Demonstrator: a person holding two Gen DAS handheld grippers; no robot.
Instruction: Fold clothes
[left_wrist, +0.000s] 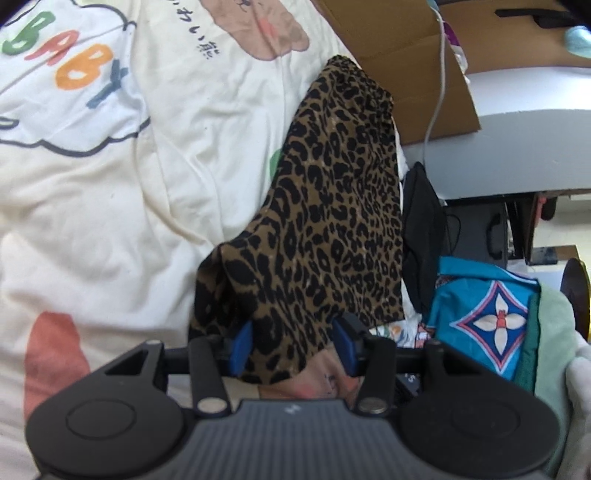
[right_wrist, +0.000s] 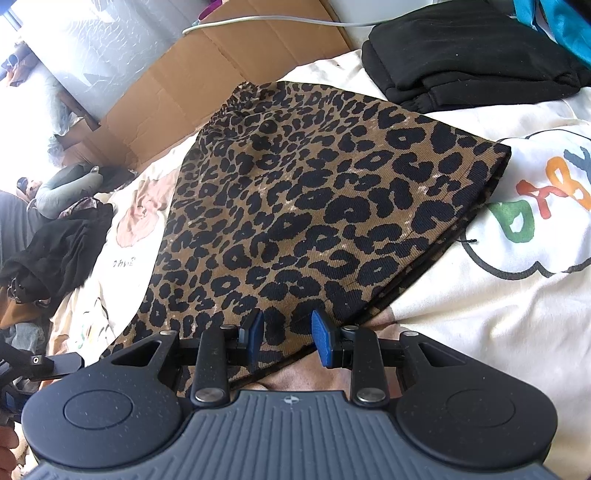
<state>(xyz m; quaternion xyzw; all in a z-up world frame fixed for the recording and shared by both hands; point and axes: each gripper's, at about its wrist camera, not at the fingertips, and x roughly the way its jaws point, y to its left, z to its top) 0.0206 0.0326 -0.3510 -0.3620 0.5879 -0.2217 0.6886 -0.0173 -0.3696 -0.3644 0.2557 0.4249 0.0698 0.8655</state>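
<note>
Both-handed: left gripper (left_wrist: 293, 345) spread around leopard-print garment (left_wrist: 325, 206) edge; right gripper (right_wrist: 287, 338) spread over its near hem, garment flat on cream printed bedsheet (right_wrist: 498, 314).

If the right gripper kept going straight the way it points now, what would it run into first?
The leopard-print garment: the right gripper has its open fingers astride the near hem, so it would push straight into that fabric, well before the folded black garment beyond.
</note>
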